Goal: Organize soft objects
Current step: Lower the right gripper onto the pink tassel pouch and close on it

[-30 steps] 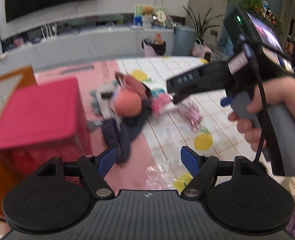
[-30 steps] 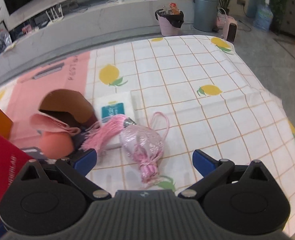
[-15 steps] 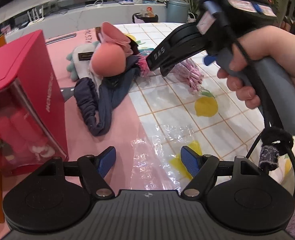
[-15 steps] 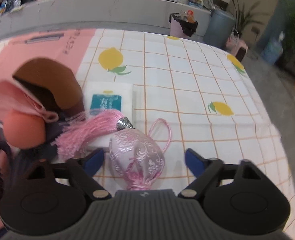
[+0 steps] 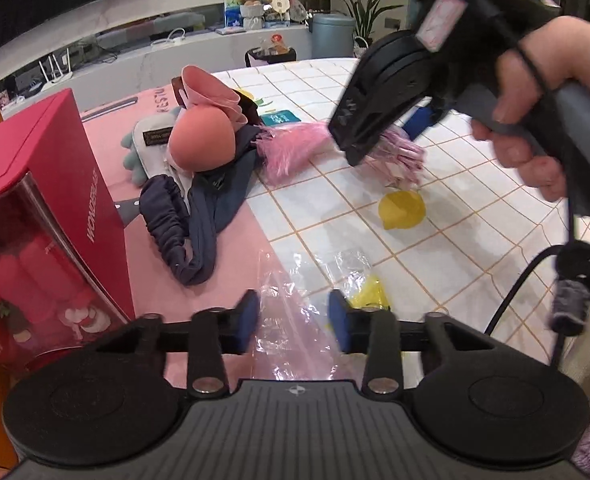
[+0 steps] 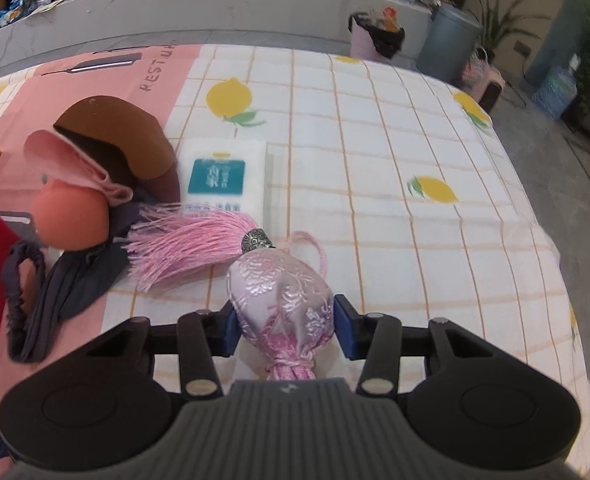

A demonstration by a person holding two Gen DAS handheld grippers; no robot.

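Observation:
My right gripper (image 6: 285, 328) is shut on a pink brocade sachet (image 6: 281, 300) whose pink tassel (image 6: 191, 244) trails left on the table. In the left wrist view the right gripper body hides most of the sachet; its tassel (image 5: 291, 148) shows. My left gripper (image 5: 293, 316) is partly closed, with a clear plastic bag (image 5: 295, 320) lying between its pads; whether it grips the bag is unclear. A pile of soft things lies beyond: an orange ball (image 5: 201, 142), a pink cloth (image 5: 211, 94), a navy headband (image 5: 175, 220) and a grey plush (image 5: 147, 148).
A red gift box (image 5: 39, 208) stands at the left on the pink mat (image 5: 223, 264). A white tissue pack (image 6: 225, 174) lies behind the tassel. The lemon-print tablecloth (image 6: 395, 168) stretches to the right and far side.
My right gripper has closed its pads on the sachet. My left gripper's pads have narrowed over the clear plastic bag.

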